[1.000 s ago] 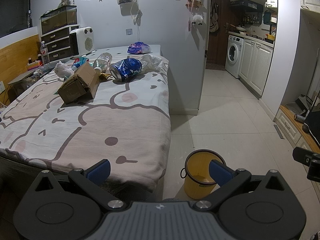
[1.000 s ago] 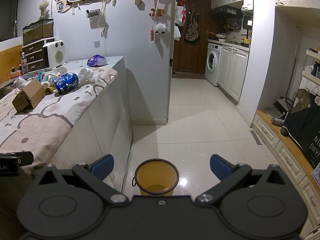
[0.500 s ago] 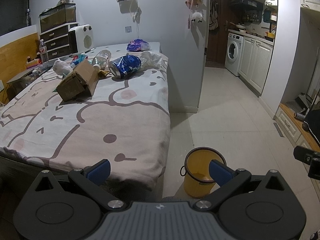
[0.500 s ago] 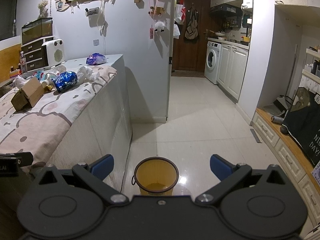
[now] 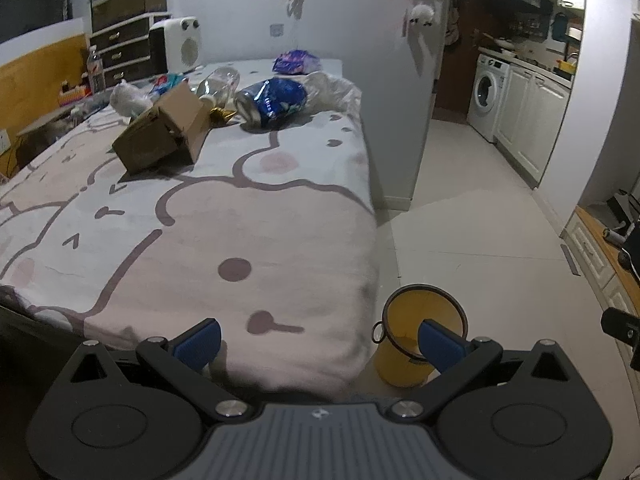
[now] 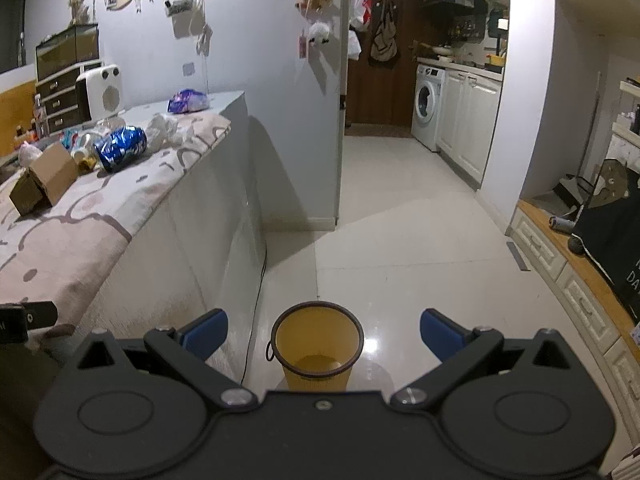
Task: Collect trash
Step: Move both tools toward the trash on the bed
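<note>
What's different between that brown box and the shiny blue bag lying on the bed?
The cardboard box is plain brown, stiff and angular, with its flaps open; the blue bag is glossy, printed and crumpled into a rounded shape. The box lies nearer the camera, the bag farther back beside clear plastic. Both rest on the bed, untouched by either claw.

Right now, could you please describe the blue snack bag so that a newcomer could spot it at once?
Look at the bed with the cartoon-print cover, at the litter near its far end. The blue snack bag lies there between a cardboard box and crumpled clear plastic; it alone is shiny blue with white print.
</note>
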Demonstrator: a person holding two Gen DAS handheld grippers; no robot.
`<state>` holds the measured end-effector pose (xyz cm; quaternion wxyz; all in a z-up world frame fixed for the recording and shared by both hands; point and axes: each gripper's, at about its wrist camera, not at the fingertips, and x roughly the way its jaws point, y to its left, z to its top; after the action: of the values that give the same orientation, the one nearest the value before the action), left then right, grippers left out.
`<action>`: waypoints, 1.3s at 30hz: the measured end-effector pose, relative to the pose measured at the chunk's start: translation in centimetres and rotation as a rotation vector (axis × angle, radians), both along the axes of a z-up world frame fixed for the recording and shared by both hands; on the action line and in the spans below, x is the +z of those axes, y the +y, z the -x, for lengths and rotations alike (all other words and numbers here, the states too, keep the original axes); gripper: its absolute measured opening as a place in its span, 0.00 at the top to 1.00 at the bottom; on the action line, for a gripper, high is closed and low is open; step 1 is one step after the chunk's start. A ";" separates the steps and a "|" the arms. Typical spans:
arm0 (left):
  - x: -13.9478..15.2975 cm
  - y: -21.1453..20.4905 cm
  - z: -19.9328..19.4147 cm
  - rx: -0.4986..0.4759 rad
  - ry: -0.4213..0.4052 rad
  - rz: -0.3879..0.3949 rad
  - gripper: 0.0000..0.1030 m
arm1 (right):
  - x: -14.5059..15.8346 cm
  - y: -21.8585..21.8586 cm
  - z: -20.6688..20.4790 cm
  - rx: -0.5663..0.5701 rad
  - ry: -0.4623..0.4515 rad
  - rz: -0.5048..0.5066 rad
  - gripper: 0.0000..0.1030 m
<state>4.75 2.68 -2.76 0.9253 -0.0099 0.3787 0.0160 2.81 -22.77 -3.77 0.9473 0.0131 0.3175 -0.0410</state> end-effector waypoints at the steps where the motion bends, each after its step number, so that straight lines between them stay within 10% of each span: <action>1: -0.1 0.4 -0.4 0.006 0.003 0.002 0.00 | -0.1 0.2 -0.4 0.003 0.004 0.003 0.00; 28: 3.8 14.6 -11.7 0.235 -0.124 -0.022 0.00 | 2.8 11.1 -14.0 0.194 -0.068 -0.057 0.00; 39: 2.6 18.9 -19.4 0.261 -0.196 0.124 0.00 | 4.1 13.8 -16.6 0.261 -0.198 -0.113 0.00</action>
<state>24.12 21.57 -0.11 0.9455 -0.1174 0.2824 0.1116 19.45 -8.94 0.31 0.9689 0.0288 0.2237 0.1015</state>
